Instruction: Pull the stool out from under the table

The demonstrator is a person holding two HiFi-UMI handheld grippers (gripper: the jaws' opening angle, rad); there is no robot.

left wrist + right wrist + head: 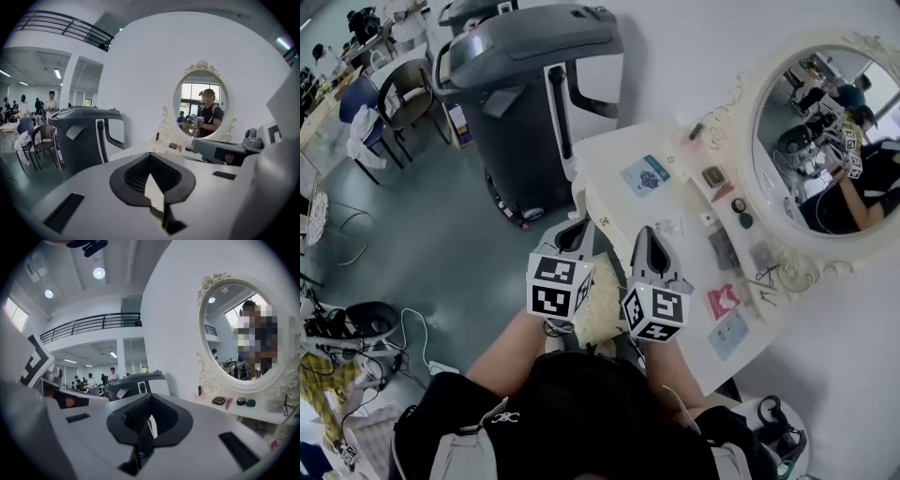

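We look steeply down on a grey-green floor (pixel 441 244) beside a white wall. A big grey machine (pixel 534 103) with a domed top stands on the floor at the far end of a white tabletop (pixel 609 155). The tabletop runs along the wall, and an oval mirror (pixel 825 141) in an ornate white frame rises from its back edge. At the bottom of the head view we see the person (pixel 572 412) in a black top, both forearms held out.

The stool (pixel 602 300) shows only as a patch of cream, shaggy seat on the floor side of the tabletop's front edge. It lies below and between the two tools, which hide most of it.

The left tongs (pixel 579 225) and the right tongs (pixel 649 231) are held side by side in the air over that front edge, well above the stool. Each is closed to a point with nothing between its pads.

A blue card (pixel 645 175) and a pink packet (pixel 723 300) lie on the tabletop among other small items.
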